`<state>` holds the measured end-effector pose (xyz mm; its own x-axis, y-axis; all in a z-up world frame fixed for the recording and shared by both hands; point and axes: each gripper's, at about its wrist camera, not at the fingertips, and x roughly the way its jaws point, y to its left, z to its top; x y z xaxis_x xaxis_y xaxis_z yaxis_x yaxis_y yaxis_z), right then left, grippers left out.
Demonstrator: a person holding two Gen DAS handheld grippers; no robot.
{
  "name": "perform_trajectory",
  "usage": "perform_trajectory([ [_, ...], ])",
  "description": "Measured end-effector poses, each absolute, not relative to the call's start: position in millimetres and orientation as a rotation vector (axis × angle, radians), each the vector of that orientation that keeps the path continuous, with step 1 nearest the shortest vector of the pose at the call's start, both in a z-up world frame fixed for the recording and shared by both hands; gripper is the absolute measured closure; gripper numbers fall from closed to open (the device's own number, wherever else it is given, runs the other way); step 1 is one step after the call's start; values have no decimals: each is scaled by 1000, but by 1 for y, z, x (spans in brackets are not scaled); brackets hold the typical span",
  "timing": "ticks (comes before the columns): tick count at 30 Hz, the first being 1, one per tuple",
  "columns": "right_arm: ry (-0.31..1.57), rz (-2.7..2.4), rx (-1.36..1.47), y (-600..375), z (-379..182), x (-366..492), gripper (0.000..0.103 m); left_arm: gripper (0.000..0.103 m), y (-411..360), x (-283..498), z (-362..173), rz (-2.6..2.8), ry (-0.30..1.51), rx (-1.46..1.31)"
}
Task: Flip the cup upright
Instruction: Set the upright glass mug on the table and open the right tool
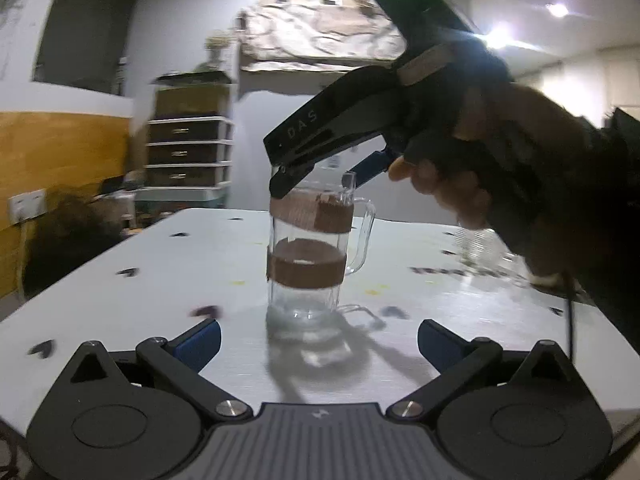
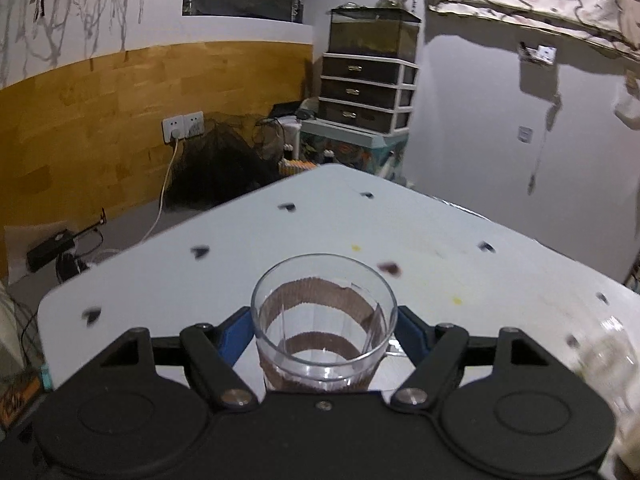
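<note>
A clear glass cup (image 1: 310, 256) with two brown bands and a side handle stands upright on the white table (image 1: 160, 280), mouth up. My right gripper (image 1: 316, 184) comes down from the upper right and is shut on the cup near its rim. In the right wrist view the cup (image 2: 324, 328) sits between the blue fingers, which press on both of its sides. My left gripper (image 1: 320, 338) is open and empty, low at the near edge of the table, just in front of the cup.
A second clear glass object (image 1: 480, 248) stands on the table to the right, also blurred in the right wrist view (image 2: 608, 356). Small dark marks dot the tabletop. Drawers (image 2: 366, 92) and a wooden wall lie beyond the table's far edge.
</note>
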<state>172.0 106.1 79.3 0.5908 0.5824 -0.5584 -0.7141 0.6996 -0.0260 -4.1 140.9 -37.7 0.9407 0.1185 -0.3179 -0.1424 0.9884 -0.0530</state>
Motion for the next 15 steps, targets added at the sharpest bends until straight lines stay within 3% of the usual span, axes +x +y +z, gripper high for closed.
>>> perform_trajectory([
  [10,519,758,-252,219,81,221,26,0,203,-1,-34,216,315,-127],
  [15,595,756,-229,253,75,242,26,0,214,-2,-34,232,319,-135],
])
